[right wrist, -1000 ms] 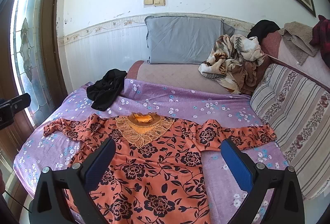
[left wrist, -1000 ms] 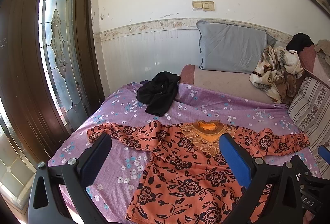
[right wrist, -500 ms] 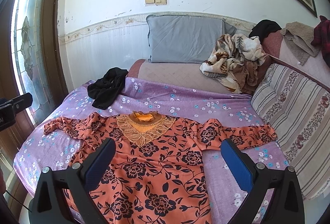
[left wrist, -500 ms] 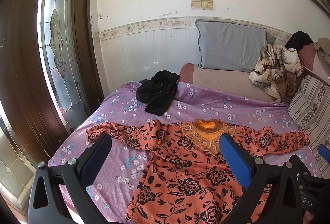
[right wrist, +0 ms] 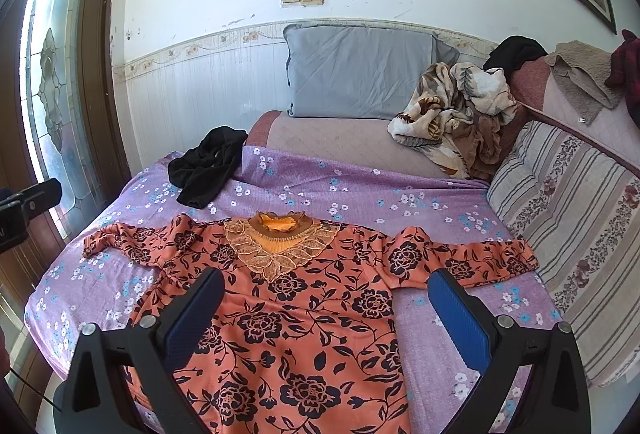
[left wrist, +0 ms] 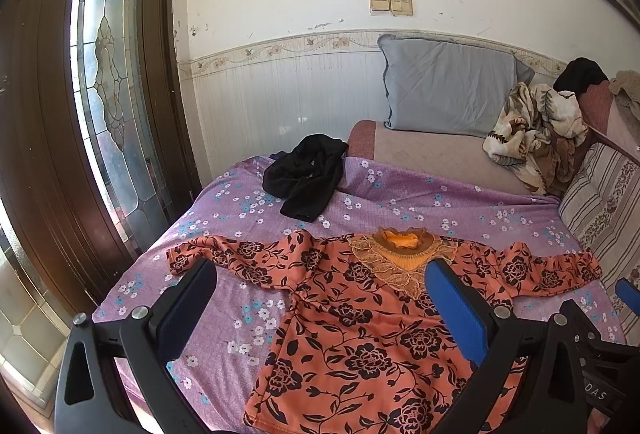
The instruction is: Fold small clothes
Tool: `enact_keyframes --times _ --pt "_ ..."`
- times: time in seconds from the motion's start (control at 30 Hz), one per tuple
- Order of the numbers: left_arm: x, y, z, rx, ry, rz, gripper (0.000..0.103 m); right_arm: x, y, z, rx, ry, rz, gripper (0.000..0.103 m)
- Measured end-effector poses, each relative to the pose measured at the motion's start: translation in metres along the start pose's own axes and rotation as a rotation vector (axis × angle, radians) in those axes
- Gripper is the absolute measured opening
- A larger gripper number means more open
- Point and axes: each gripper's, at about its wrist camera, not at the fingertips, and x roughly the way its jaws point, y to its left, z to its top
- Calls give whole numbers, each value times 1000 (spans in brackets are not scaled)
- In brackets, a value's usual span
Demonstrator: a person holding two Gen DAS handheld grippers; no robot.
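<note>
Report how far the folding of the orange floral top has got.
Done: the orange floral top lies spread flat on the purple sheet, sleeves out. In hand: nothing; left gripper and right gripper hover over it, jaws open. Left: every fold, and the black garment lies crumpled.

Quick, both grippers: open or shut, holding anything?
Left gripper: open, holding nothing, above the orange floral top.
Right gripper: open, holding nothing.
</note>
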Motion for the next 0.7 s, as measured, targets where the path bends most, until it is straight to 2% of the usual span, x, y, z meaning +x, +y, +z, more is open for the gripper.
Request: enact_keyframes --times 0.7 --pt "21 -9 -4 20 32 -5 103 23 0 -2 2 38 -11 103"
